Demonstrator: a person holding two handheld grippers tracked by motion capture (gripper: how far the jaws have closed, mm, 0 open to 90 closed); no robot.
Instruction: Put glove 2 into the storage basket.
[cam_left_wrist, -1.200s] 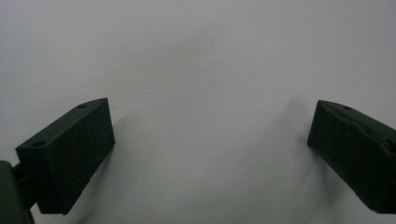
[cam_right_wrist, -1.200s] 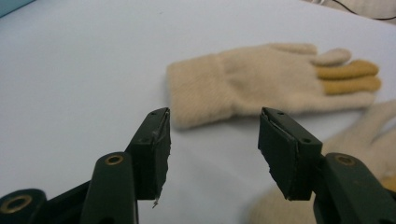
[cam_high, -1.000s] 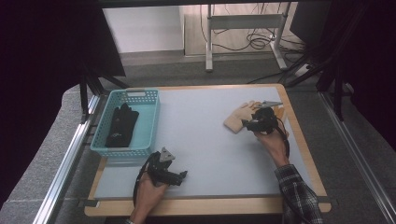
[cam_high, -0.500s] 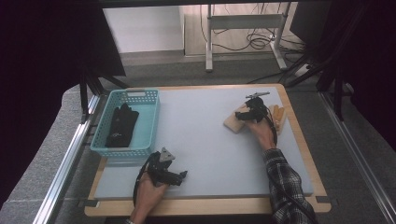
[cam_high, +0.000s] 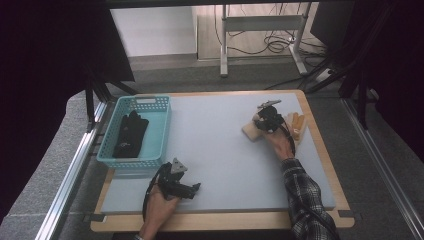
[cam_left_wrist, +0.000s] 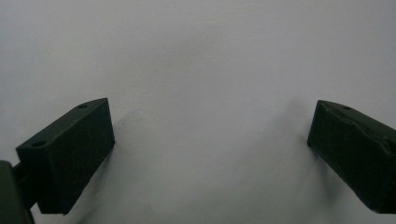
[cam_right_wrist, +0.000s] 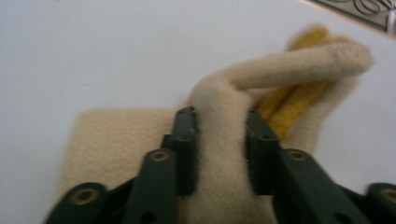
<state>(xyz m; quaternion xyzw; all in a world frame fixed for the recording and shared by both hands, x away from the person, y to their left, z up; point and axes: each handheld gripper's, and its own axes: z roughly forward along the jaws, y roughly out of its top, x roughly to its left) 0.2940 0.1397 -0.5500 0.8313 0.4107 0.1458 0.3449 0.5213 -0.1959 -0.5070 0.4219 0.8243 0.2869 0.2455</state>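
The cream glove (cam_right_wrist: 219, 154) is soft and fuzzy, with yellow finger tips. It lies at the right of the high view, on the pale grey mat of the bench (cam_high: 220, 145). Your right gripper (cam_right_wrist: 219, 140) pinches a raised fold of it between its black fingers (cam_right_wrist: 184, 149), and one woolly glove finger curls up to the upper right of that gripper's view. In the high view your right hand (cam_high: 281, 145) sits just below the glove. Your left gripper (cam_left_wrist: 210, 140) rests at the lower left of the mat, its blocky fingers spread wide on bare mat. A teal plastic basket (cam_high: 150, 102) with a grid wall stands at the left, with a black glove (cam_high: 131, 132) lying inside.
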